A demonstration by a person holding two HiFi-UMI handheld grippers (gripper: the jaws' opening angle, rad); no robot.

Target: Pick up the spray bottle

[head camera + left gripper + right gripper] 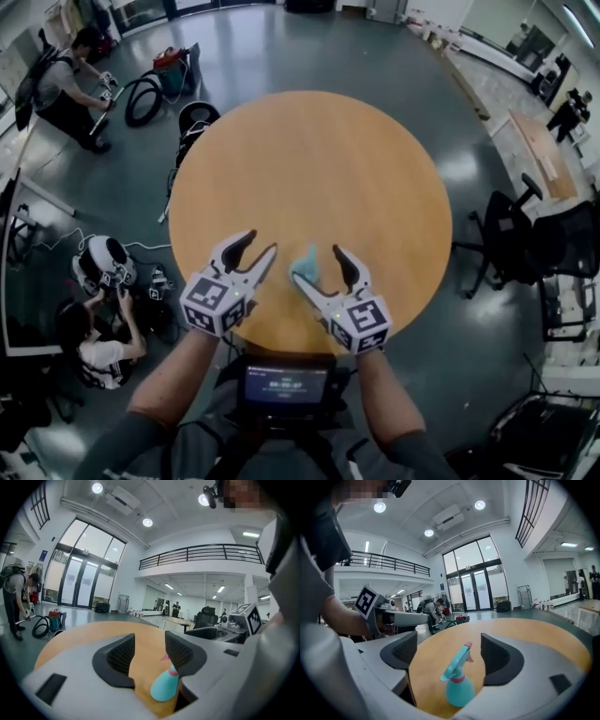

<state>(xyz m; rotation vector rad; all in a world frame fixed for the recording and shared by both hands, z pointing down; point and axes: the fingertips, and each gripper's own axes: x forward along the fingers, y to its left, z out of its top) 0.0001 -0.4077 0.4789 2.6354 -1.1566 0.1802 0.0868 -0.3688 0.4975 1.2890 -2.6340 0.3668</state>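
A small teal spray bottle [307, 262] with a pink collar stands upright near the front edge of the round wooden table [309, 159]. My right gripper [317, 265] is open, and the bottle [459, 686] stands between its jaws, touching neither pad. My left gripper [261, 246] is open just to the bottle's left with nothing between its pads. In the left gripper view the bottle [164, 687] shows low at the right, partly hidden behind that gripper's [149, 645] right jaw.
Black office chairs [511, 234] stand to the right of the table. On the floor at the left are hoses [142, 98], a white machine [101, 262] and two people bent over gear. A screen device [286, 384] hangs at my chest.
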